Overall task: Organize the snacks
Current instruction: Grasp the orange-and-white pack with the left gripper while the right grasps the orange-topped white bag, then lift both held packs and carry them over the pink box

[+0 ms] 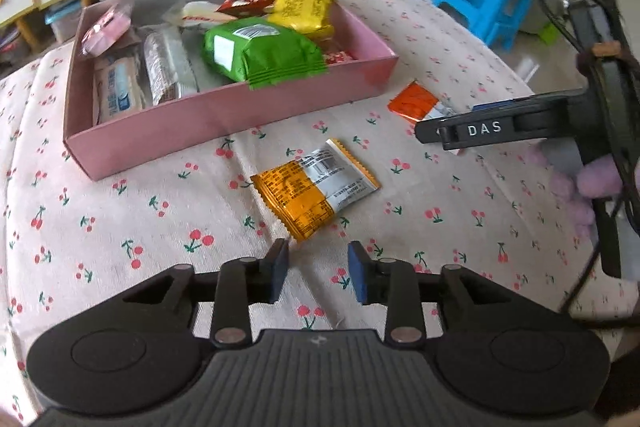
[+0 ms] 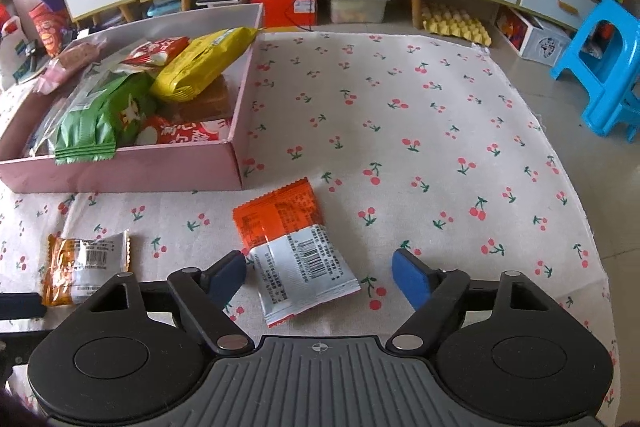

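1. A pink box (image 1: pixel 224 119) sits on the tabletop (image 1: pixel 120 227), which has a cloth with little red cherries on it
2. The box is full of snacks: a green bag (image 1: pixel 260 55) lies on top and its end hangs over the front wall of the box
3. A yellow bag (image 1: pixel 304 11) lies behind the green bag, near the far wall of the box
4. Some white and clear packs lie at the left end of the box
5. An orange pack (image 1: pixel 316 187) with a silver half lies flat on the cloth, in front of the box and apart from it
6. A red pack (image 2: pixel 296 247) with a white half lies flat on the cloth, in front of the right corner of the box
7. The left claw (image 1: pixel 318 273) hangs just in front of the orange pack; its blue pads are close together with a small gap, and nothing is between them
8. The tip of the orange pack is just beside the left pad, but I cannot tell if they touch
9. The right claw (image 2: pixel 320 277) is wide open over the red pack; the white end of the pack lies between the two pads
10. The left pad is just beside the pack edge, the right pad is apart from it, and the claw does not squeeze the pack
11. A blue stool (image 2: pixel 604 67) stands on the floor, far off to the right of the box
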A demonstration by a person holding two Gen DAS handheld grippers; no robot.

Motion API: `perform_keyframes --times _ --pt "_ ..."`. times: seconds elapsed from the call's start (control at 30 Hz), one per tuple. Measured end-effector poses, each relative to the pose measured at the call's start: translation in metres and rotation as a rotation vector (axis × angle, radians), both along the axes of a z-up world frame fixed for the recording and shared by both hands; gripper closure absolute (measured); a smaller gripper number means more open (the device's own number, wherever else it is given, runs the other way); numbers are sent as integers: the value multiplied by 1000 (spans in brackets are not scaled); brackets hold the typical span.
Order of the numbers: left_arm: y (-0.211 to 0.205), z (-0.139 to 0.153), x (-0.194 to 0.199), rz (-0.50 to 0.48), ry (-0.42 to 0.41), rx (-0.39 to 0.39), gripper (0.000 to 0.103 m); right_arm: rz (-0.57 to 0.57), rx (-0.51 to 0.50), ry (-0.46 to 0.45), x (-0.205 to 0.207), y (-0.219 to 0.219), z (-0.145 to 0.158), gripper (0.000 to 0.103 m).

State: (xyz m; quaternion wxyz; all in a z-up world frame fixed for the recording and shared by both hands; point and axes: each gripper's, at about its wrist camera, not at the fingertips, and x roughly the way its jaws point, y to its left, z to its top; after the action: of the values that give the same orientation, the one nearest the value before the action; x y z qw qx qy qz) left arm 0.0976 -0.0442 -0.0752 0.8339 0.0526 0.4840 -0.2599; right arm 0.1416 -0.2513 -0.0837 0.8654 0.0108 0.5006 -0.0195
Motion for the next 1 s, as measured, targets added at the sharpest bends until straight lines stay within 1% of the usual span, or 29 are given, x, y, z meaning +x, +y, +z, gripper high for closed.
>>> perform_keyframes --times 0.03,0.07,0.1,0.13,0.17,0.23,0.27,0.33,0.4,0.5,0.53,0.67,0.73,0.8,0.83,0.9,1.0 --pt "0 0 0 -13 -12 -6 62 -2 3 1 0 -1 0 22" --pt "0 0 0 -23 -24 -6 58 -3 6 1 0 -2 0 22" --pt "-2 -1 0 -32 -43 6 45 -3 8 2 -1 -2 0 22" --pt "-4 -1 -1 -33 -72 39 32 0 9 3 -1 -2 0 22" --pt "-6 -2 -1 -40 -106 82 31 5 10 3 -2 -2 0 22" --pt "-11 -5 0 -75 -156 138 30 15 9 3 -3 -2 0 22" --pt "-13 -7 1 -89 -175 157 30 18 9 3 -3 -2 0 22" --pt "-14 -12 4 -100 -200 167 26 21 10 4 -3 -2 0 22" --pt "-13 -13 7 -97 -214 149 26 26 11 3 -3 -1 -1 22" --pt "-15 -12 12 -90 -227 135 30 31 14 1 -3 0 -1 22" --pt "-16 -11 13 -90 -232 129 36 34 14 0 -4 1 0 22" --pt "-24 -11 14 -102 -246 121 49 48 15 -4 -4 4 0 24" --pt "-26 -10 12 -109 -249 121 50 53 21 -5 -4 4 1 28" --pt "-26 -10 10 -113 -248 122 52 55 25 -6 -4 5 2 38" --pt "-26 -9 9 -111 -247 122 52 57 28 -7 -4 5 3 41" --pt "-25 -8 9 -102 -236 119 53 62 32 -7 -3 4 5 54" --pt "-24 -6 9 -91 -206 109 53 58 47 -1 -3 2 6 54"
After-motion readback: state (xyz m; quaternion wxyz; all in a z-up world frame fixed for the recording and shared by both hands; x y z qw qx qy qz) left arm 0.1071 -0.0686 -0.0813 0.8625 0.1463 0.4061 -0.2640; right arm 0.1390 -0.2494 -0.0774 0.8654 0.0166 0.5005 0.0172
